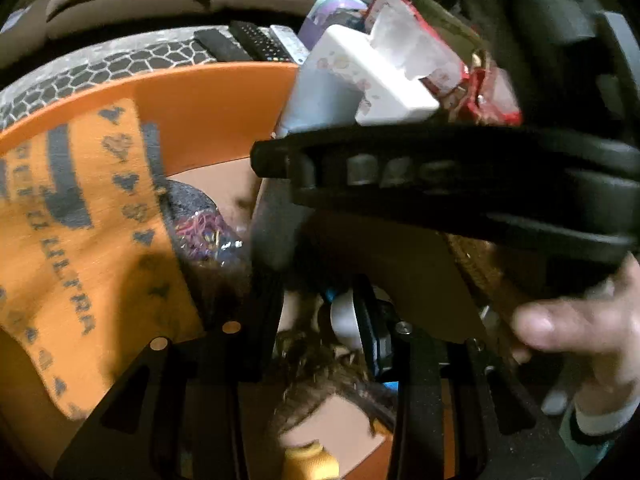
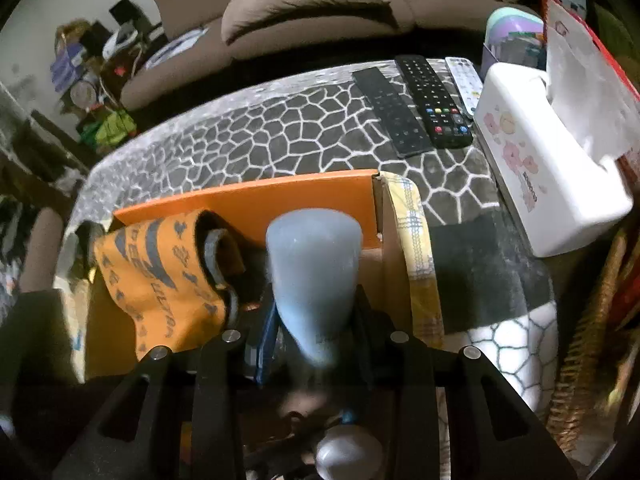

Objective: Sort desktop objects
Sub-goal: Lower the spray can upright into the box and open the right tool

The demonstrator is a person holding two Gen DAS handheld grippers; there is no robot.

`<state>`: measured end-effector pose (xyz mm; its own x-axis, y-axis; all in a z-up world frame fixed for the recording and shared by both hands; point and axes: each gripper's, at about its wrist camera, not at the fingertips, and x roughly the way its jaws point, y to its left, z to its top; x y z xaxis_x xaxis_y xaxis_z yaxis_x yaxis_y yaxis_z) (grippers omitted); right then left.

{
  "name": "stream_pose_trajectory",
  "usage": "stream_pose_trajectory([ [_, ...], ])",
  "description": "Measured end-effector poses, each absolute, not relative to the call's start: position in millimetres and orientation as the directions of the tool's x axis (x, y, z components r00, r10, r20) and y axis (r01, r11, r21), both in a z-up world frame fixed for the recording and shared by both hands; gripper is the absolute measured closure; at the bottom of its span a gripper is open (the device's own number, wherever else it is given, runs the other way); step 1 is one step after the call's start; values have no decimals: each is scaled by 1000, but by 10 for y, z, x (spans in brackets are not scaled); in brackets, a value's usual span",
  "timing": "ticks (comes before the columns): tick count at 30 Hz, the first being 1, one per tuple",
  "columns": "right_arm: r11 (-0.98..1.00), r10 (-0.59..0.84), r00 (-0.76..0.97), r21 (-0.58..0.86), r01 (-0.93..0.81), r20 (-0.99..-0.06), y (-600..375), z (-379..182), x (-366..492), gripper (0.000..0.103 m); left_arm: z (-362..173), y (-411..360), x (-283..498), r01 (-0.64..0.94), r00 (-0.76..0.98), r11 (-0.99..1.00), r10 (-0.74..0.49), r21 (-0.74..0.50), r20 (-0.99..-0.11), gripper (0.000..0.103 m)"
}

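Cobble-patterned table point(image 2: 280, 128), sofa point(image 2: 304, 4) behind; orange box point(image 2: 248, 204), remotes point(image 2: 432, 100).

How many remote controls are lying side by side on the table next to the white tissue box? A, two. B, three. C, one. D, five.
B: three remote controls lie side by side on the patterned table, two black and one light-coloured, just left of the white tissue box.

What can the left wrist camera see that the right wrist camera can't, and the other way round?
Only the left wrist view shows a person's hand and the other handheld tool crossing the picture. Only the right wrist view shows the yellow checked cloth draped over the box edge, and the clutter by the far wall. Both show the orange box, the orange sock, the remotes and the white tissue box.
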<state>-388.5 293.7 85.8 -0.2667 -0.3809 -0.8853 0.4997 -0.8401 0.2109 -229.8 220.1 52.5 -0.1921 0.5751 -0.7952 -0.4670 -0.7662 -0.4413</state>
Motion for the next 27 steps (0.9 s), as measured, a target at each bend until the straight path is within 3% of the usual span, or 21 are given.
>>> stream_pose_trajectory([
  [14, -810, -215, -269, 18, 586, -939, 2701, 973, -3758, 69, 915, 1646, -1955, -517, -254, -773, 549, -368, -797, 67],
  [23, -791, -152, -172, 16, 611, -973, 2787, 905, -3634, 69, 1016, 1609, -1831, -536, -251, -757, 565, -374, -786, 67],
  [27, -820, -188, -149, 72, 568, -971, 2734, 808, -3724, 69, 1076, 1548, -1793, -542, -263, -761, 556, -355, -789, 64],
])
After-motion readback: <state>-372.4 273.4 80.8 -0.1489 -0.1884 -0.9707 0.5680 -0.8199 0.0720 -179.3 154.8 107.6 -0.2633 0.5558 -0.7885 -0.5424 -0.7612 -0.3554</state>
